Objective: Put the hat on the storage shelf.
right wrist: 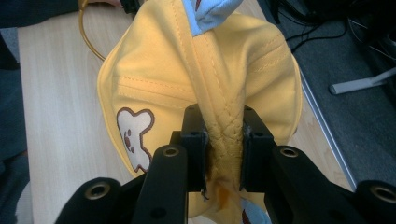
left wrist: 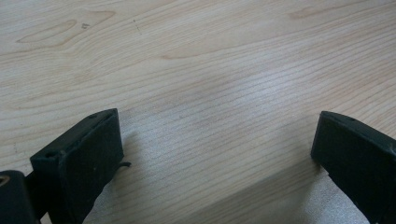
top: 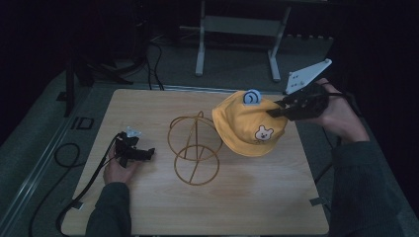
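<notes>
Right claw (right wrist: 224, 140) pinches the hat (top: 247, 126); lift it clear, probably over the wire stand (top: 193, 148), while the left claw (left wrist: 215, 154) rests spread.

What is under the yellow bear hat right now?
The yellow cotton hat with the bear patch hangs pinched in the right claw. Below it lies bare wooden table; its brim overlaps the gold wire stand. The table directly beneath is covered.

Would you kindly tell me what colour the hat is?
The hat is yellow with a bear patch, clearest in the right gripper view.
</notes>
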